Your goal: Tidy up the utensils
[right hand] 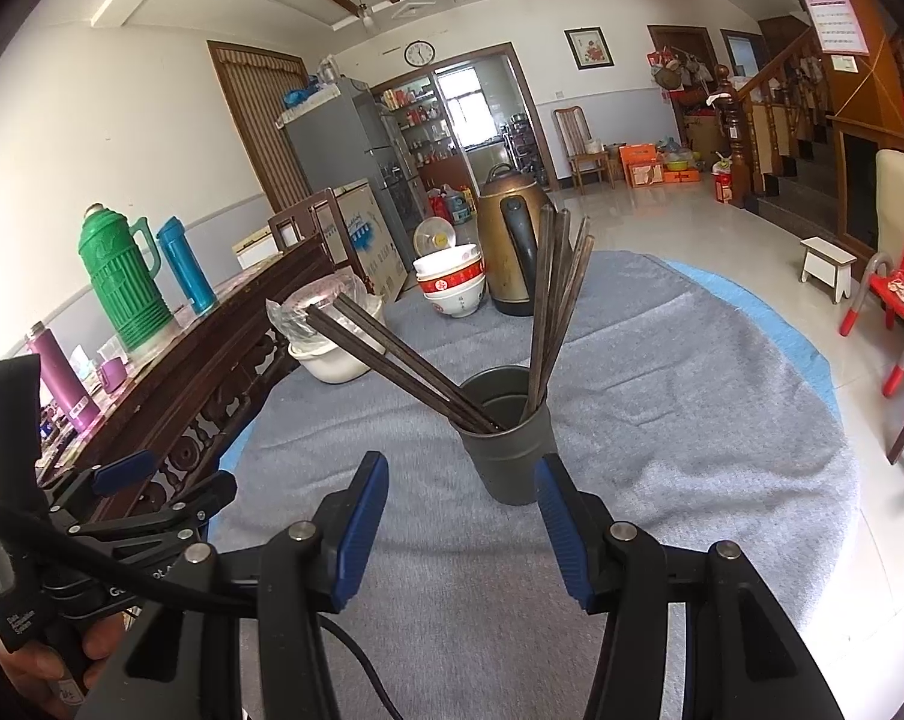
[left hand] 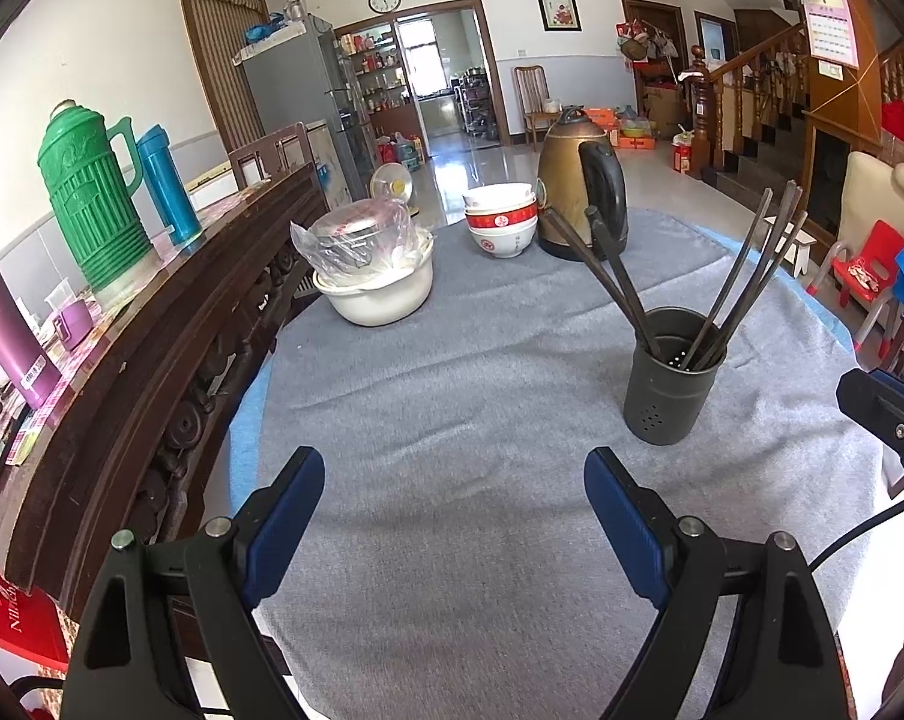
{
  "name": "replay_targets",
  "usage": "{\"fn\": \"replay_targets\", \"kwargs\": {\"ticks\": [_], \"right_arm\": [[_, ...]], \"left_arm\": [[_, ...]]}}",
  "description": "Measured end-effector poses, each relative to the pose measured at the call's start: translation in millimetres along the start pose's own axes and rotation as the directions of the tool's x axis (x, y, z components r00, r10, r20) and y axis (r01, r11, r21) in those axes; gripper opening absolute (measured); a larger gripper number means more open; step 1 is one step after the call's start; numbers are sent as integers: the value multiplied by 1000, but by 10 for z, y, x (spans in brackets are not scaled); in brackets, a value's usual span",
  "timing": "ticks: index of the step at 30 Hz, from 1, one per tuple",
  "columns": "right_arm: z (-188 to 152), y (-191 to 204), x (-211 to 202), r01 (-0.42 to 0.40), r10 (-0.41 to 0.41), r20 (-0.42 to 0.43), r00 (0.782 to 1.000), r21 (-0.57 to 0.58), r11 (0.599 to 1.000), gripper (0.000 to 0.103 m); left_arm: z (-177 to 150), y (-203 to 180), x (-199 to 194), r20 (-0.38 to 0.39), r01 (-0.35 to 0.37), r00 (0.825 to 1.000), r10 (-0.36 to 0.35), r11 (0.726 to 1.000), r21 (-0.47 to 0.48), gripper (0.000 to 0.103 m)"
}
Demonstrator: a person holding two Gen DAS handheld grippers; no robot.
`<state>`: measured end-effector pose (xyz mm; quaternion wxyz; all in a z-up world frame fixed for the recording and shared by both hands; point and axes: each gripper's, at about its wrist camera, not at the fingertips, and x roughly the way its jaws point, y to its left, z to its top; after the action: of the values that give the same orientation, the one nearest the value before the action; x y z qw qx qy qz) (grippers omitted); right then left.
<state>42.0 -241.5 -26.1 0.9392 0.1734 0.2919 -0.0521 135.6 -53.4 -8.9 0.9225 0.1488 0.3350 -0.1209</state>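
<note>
A dark grey perforated utensil holder (left hand: pixel 671 378) stands on the grey cloth, right of centre in the left wrist view and centre in the right wrist view (right hand: pixel 506 438). Several dark chopsticks (left hand: pixel 746 276) stand in it, fanned into two bunches, also seen in the right wrist view (right hand: pixel 548 306). My left gripper (left hand: pixel 455 504) is open and empty, hovering over bare cloth to the holder's left. My right gripper (right hand: pixel 461 510) is open and empty, just short of the holder, its fingertips either side of the holder's base.
A brass kettle (left hand: pixel 578 192), stacked red-and-white bowls (left hand: pixel 502 225) and a white pot holding a bagged metal bowl (left hand: pixel 374 276) stand at the table's far side. A dark wooden sideboard (left hand: pixel 170 324) with thermoses (left hand: pixel 92 198) runs along the left.
</note>
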Motion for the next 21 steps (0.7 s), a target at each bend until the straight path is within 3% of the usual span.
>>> {"fn": "replay_targets", "kwargs": {"ticks": [21], "right_arm": [[25,30,13,7,-7,-2,1000,-11,1000,55]], "left_arm": [[42,7,-18,21,14,1000,-14,1000,-1,89]]}}
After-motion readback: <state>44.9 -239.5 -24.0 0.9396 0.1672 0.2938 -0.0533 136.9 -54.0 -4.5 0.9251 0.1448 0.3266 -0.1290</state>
